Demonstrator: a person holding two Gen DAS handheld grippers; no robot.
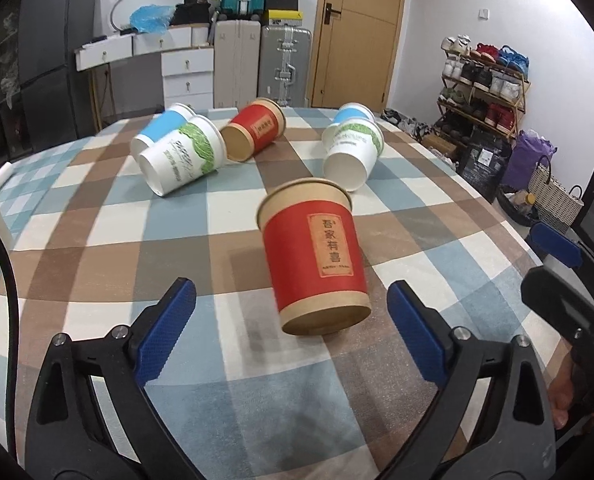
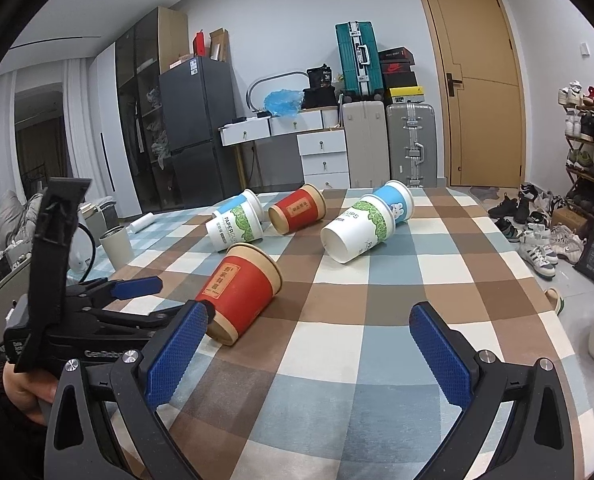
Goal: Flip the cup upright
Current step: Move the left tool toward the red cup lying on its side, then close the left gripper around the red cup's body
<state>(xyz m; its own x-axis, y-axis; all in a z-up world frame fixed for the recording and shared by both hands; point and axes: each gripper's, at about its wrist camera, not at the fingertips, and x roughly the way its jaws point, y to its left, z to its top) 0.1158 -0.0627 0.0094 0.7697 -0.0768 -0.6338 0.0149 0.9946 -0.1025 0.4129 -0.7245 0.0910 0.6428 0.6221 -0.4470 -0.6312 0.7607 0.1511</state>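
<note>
A red paper cup with a tan label lies tilted on the checked tablecloth, base toward me, just ahead of my open left gripper and between its blue fingers. It also shows in the right wrist view, where the left gripper sits at its base. My right gripper is open and empty, to the right of that cup. Its blue finger shows at the right edge of the left wrist view.
Several other cups lie on their sides farther back: a red one, a green-and-white one against a blue one, and a second green-and-white one against a blue one. Suitcases, drawers and a shoe rack stand beyond the table.
</note>
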